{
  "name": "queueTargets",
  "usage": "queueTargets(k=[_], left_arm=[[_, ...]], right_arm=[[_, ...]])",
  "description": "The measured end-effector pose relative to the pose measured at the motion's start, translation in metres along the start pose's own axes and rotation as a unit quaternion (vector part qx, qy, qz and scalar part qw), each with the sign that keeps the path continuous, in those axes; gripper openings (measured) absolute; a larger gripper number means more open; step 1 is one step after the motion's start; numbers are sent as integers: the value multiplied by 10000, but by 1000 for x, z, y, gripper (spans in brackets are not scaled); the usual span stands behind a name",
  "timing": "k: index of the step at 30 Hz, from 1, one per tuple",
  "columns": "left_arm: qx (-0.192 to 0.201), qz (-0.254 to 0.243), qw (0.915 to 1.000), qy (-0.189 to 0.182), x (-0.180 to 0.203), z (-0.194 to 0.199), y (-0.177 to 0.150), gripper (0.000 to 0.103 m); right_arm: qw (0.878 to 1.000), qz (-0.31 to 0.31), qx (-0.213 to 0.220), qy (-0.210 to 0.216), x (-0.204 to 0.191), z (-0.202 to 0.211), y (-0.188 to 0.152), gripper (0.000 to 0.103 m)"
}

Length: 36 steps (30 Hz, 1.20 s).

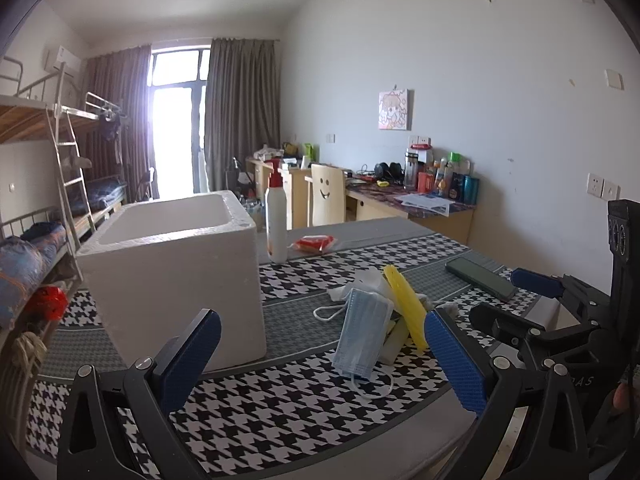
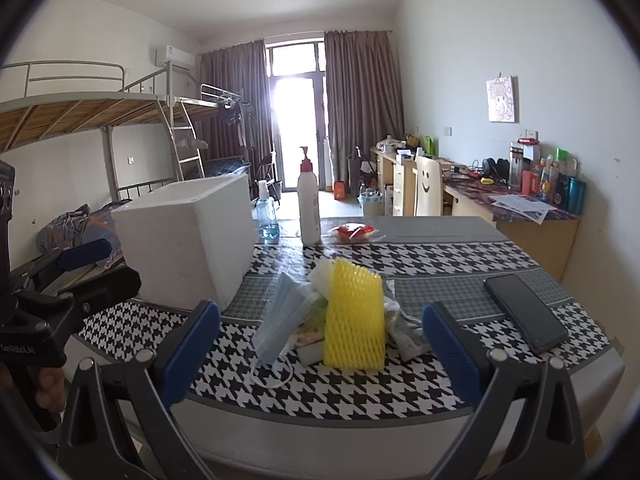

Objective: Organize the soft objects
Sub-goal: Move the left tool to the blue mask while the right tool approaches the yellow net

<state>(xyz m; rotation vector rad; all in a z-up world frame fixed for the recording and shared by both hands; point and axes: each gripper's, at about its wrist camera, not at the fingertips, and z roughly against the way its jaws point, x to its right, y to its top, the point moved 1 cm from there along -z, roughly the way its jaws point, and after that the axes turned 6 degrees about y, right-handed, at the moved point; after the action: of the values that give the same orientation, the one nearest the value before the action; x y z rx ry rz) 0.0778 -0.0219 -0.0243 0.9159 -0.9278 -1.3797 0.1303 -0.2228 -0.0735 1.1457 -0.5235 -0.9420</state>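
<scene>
A pile of soft things lies mid-table: a blue face mask (image 1: pixel 362 336) (image 2: pixel 276 320), a yellow foam net sleeve (image 1: pixel 404 304) (image 2: pixel 354 316) leaning upright, and white tissue and small packets behind them. A white foam box (image 1: pixel 172 264) (image 2: pixel 188 236), open on top, stands left of the pile. My left gripper (image 1: pixel 324 360) is open and empty, just short of the mask. My right gripper (image 2: pixel 322 348) is open and empty, facing the yellow net. Each gripper shows at the edge of the other's view: the right gripper (image 1: pixel 516 300) and the left gripper (image 2: pixel 92 270).
The table wears a houndstooth cloth (image 1: pixel 280 420) (image 2: pixel 360 392). A dark phone (image 1: pixel 480 278) (image 2: pixel 524 312) lies to the right. At the back stand a white pump bottle (image 1: pixel 276 220) (image 2: pixel 308 204), a blue sanitizer bottle (image 2: pixel 266 216) and a red packet (image 1: pixel 314 244) (image 2: pixel 354 232).
</scene>
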Motion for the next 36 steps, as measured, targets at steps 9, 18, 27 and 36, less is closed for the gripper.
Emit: queueTargets(k=[9,18,27,36], left_arm=[[-266,-125,9995,-131,6,-23,-3,102],[-497,-202,9982,-252,10,-43,-6,102],[-772,-288,9958,-400,17,-65,-10,102],[-1164,-369,9913,-482,25,-92,-17,102]], right_arm=[[9998,-97,-187,-55,10,-12,-5,100],[9990,-228,-362,-88,21,-25,-9,96],[9976,-309,-605,-146,28,-37,-13,88],[9961,-400,-771,-150,37,-47,-18,87]])
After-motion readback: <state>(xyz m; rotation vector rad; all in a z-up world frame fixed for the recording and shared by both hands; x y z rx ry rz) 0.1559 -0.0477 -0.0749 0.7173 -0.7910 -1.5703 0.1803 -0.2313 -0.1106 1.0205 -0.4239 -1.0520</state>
